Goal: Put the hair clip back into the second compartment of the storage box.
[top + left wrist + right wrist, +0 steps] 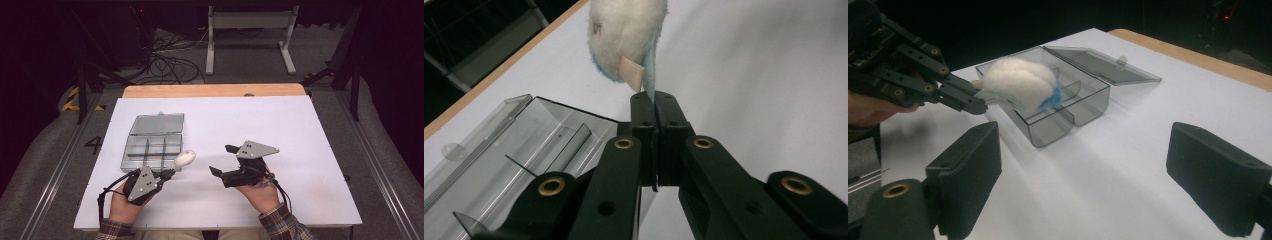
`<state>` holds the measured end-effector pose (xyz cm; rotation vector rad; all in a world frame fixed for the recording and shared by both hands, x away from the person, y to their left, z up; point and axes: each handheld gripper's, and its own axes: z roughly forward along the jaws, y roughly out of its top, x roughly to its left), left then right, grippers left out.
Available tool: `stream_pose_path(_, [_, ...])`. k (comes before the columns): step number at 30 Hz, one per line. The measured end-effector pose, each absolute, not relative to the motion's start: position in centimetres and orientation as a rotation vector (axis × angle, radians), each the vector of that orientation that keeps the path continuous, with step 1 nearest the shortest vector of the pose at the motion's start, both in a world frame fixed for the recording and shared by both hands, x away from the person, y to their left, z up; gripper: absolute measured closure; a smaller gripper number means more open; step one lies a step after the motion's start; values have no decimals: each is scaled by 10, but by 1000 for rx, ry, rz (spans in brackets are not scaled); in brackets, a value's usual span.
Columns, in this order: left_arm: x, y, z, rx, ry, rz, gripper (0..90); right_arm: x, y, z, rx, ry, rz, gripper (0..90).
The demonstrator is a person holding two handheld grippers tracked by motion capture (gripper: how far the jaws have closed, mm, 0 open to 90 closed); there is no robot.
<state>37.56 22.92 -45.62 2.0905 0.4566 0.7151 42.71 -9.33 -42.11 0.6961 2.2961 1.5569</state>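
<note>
A fluffy white pad with a blue backing and a tan tab (pixel 184 159) (pixel 624 35) (pixel 1020 82) hangs in the air at the near right corner of a clear compartment box (pixel 151 151) (pixel 524 145) (pixel 1068 107). My left gripper (pixel 169 174) (pixel 654 102) (pixel 979 106) is shut on the pad's thin blue edge. The box stands open, its lid (pixel 157 123) (pixel 1103 62) laid flat behind it, with the dividers showing. My right gripper (pixel 223 160) (pixel 1103 165) is open at the table's middle, to the right of the pad, with nothing between its fingers.
The white table top (pixel 280 120) has a wooden strip (pixel 215 90) along its far edge. Beyond it a white stand (pixel 250 30) and loose cables (pixel 170 60) sit on the floor. Metal rails (pixel 375 160) run along both sides of the table.
</note>
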Motion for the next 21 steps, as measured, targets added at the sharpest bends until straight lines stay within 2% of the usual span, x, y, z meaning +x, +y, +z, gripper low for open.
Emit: stream_pose_path(21, [382, 249, -454, 2025, 621, 728, 887, 429, -133, -431, 759, 2214, 1580, 42])
